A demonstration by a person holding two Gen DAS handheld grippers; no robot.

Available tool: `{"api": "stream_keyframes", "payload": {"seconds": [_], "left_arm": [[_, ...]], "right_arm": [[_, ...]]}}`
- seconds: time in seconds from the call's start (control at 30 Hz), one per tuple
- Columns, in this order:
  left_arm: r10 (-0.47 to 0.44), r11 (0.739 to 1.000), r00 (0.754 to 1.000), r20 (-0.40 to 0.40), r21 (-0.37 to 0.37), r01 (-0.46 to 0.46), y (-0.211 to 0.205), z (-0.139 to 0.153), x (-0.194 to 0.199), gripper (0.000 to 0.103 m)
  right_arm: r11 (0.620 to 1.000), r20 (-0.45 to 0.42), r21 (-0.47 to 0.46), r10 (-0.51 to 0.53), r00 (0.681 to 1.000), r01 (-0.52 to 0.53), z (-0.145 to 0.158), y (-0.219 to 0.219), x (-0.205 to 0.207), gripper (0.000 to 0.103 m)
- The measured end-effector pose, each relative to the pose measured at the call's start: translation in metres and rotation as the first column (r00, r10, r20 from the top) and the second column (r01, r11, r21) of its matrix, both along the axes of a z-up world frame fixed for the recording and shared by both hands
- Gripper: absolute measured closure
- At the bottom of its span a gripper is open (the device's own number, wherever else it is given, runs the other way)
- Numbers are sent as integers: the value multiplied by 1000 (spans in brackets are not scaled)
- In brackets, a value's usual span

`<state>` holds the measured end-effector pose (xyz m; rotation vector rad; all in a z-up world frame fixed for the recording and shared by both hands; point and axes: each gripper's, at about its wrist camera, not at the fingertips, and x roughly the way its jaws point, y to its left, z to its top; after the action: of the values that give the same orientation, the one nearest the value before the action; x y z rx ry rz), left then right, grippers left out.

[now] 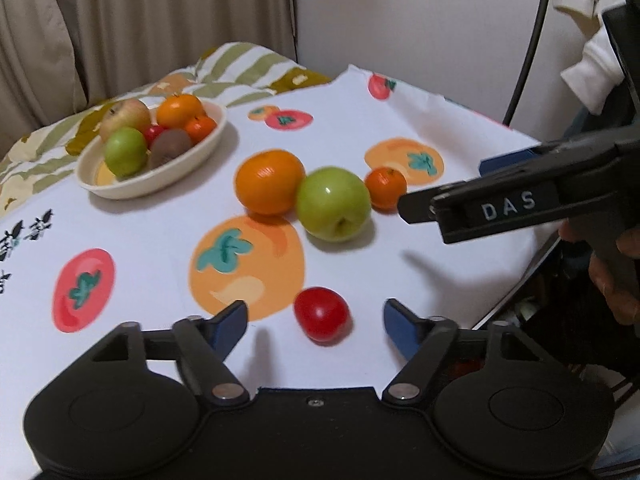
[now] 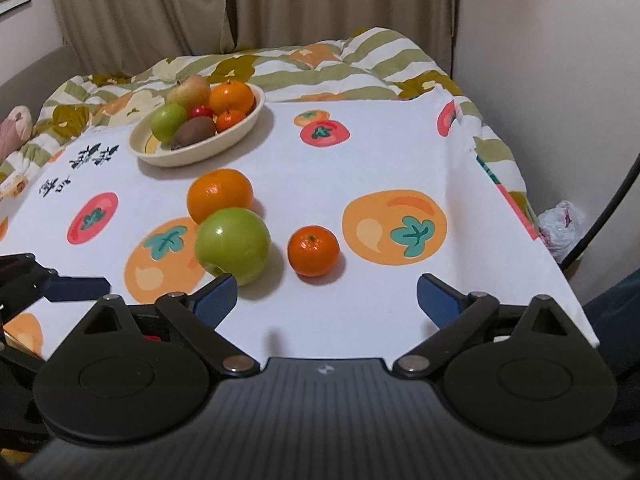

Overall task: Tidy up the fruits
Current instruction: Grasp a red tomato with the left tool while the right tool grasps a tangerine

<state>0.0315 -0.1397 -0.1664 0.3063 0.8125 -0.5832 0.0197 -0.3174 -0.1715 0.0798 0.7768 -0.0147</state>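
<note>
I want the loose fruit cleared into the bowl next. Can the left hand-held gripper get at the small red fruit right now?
Probably yes. The left hand-held gripper is open, and the small red fruit lies on the tablecloth between its fingers, with nothing else close. The green apple sits farther off.

left gripper (image 1: 316, 312) | black frame, blue pads (silver screws) | right gripper (image 2: 325, 294) | "das" label
</note>
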Motion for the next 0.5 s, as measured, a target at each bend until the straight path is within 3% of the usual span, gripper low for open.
{"api": "stream_keyframes", "payload": {"seconds": [0.17,0.3,0.37,0.5], "left_arm": [[17,1000,1000,-22,17,-16,-7,-11,6,47],[22,1000,999,-24,18,-22,-10,-15,9,54],[14,1000,1000,-14,23,-14,-12,-14,10,66],[22,1000,1000,-18,18,-22,-12,-15,13,66]], "right_arm": [[999,-13,-32,35,999,-35,-8,-2,9,2],[998,-21,-35,57,998,-58,-12,-3,17,3],[997,-25,-34,66,997,-67,-13,-4,20,6],[996,-40,-30,81,996,-82,-17,-4,29,16]]}}
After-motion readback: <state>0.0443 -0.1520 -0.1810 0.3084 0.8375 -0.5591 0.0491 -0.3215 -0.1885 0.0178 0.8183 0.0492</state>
